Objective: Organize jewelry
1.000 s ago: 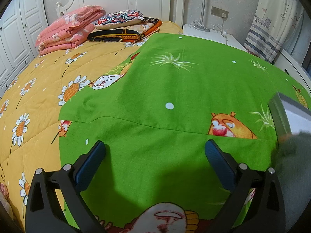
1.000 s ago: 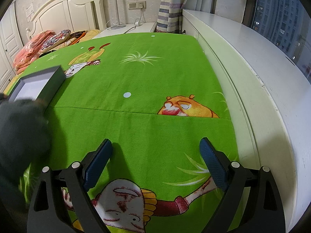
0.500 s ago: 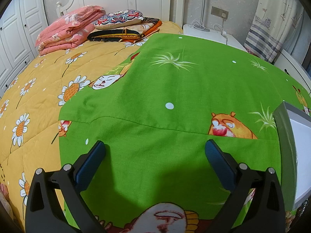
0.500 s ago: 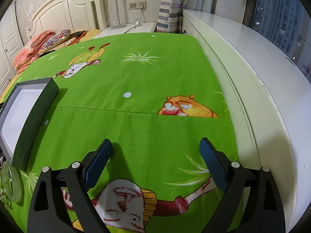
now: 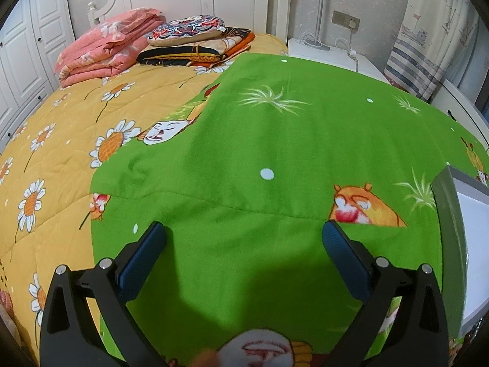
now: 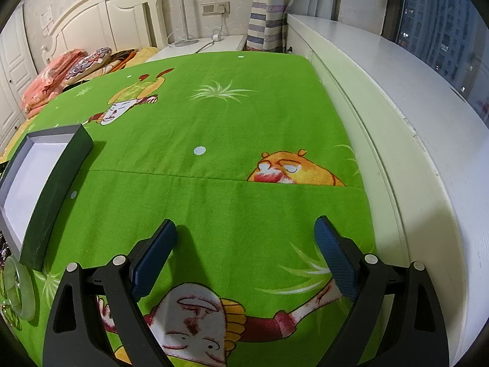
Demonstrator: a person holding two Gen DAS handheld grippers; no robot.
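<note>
- Jewelry shows only at the far left edge of the right wrist view: a pale green bangle (image 6: pixel 19 293) lies on the green sheet (image 6: pixel 244 116) of the bed, just by the near corner of the box (image 6: pixel 58 180). Some more small bits sit by it, too cut off to name.
- A second ago a blurry dark shape, maybe a gloved hand, was at the box, and the box looked tipped. Now that shape is gone and the box lies flat and open on the sheet, with its white inside facing up.
- The box sits between the two tools. In the left wrist view it is at the right edge (image 5: pixel 452 232).
- The left gripper (image 5: pixel 244 238) has its jaws spread wide, with only sheet between them.
- The right gripper (image 6: pixel 244 235) has its jaws spread wide too, and holds nothing.
- Neither tool has moved in that time.
- I think the setup is now done: the box is ready and the bangle is waiting. Nothing is put away yet, so the sorting can start.
</note>
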